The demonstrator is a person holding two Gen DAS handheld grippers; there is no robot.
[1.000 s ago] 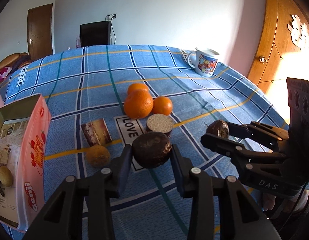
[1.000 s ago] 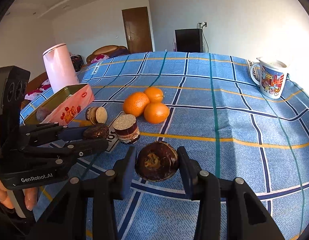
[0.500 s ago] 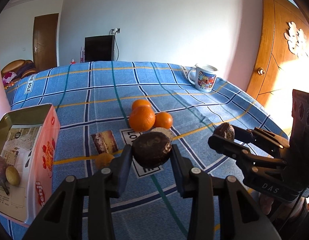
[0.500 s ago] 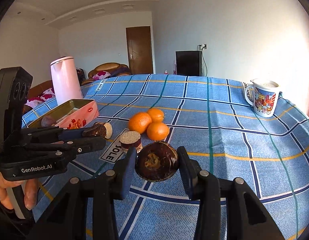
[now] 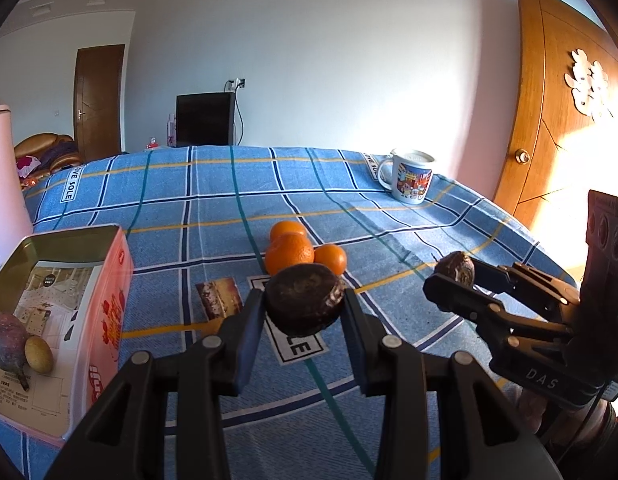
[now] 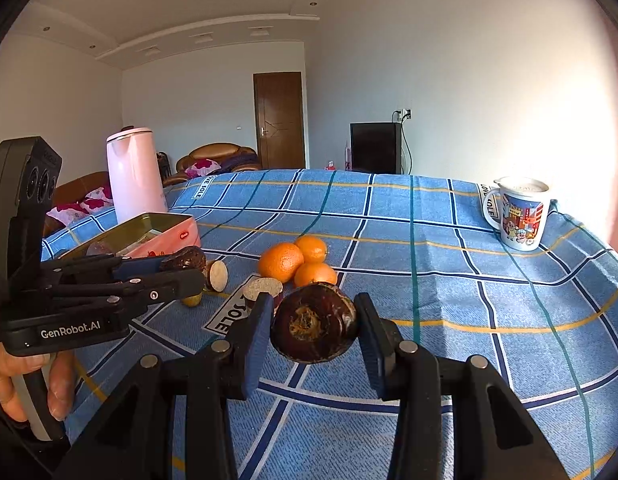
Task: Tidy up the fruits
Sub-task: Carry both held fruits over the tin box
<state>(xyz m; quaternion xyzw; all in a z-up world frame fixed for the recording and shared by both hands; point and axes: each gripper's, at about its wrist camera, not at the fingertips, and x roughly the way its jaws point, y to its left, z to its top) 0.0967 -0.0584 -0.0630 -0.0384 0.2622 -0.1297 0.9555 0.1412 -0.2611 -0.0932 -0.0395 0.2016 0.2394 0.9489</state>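
Observation:
In the left wrist view my left gripper (image 5: 305, 310) is shut on a dark brown round fruit (image 5: 303, 302), held above the checked cloth. To its right my right gripper (image 5: 453, 280) grips a second dark fruit (image 5: 455, 267). The right wrist view shows that second fruit (image 6: 315, 328) pressed between the pads of my right gripper (image 6: 313, 330), and my left gripper (image 6: 187, 270) with its own fruit (image 6: 183, 259) at the left. Three oranges (image 5: 289, 254) (image 6: 281, 262) sit clustered mid-table. A pink tin (image 5: 109, 308) (image 6: 177, 236) holds a purple fruit (image 5: 5, 340) and a small yellow one (image 5: 39, 354).
A printed mug (image 5: 409, 176) (image 6: 521, 212) stands at the far right and a pink kettle (image 6: 135, 172) behind the tin. Cut round pieces (image 6: 217, 275) (image 6: 263, 288) lie near the oranges. A hand (image 6: 29, 380) holds the left gripper's handle. A wooden door (image 5: 557, 120) is beyond the table.
Both grippers have tipped upward, so the table sits lower in each view and more of the room shows. Each still grips its dark fruit.

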